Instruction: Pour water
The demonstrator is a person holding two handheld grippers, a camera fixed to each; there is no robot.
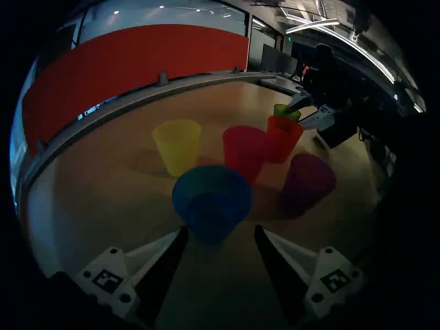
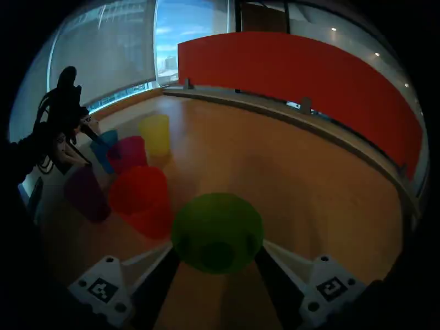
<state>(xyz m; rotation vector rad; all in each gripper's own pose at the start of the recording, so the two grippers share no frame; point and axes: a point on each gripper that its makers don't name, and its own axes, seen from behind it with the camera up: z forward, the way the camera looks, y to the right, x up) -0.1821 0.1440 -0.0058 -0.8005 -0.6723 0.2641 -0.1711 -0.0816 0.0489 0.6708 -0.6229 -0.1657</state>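
Note:
In the left gripper view a blue cup (image 1: 212, 203) stands on the wooden table (image 1: 110, 192), and my left gripper (image 1: 220, 230) is shut around its lower wall. In the right gripper view my right gripper (image 2: 218, 246) is shut on a green cup (image 2: 217, 234), whose mouth faces the camera. Farther off in the left gripper view, the right gripper (image 1: 308, 110) holds the green cup (image 1: 287, 111) behind an orange-red cup (image 1: 283, 137). In the right gripper view, the left gripper (image 2: 88, 132) sits by the blue cup (image 2: 104, 144).
Yellow (image 1: 177, 146), red (image 1: 245, 151) and purple (image 1: 308, 181) cups stand between the two grippers. A red partition (image 1: 137, 60) runs along the table's far edge. Bare tabletop (image 2: 286, 176) lies right of the green cup. Windows (image 2: 104, 55) are behind.

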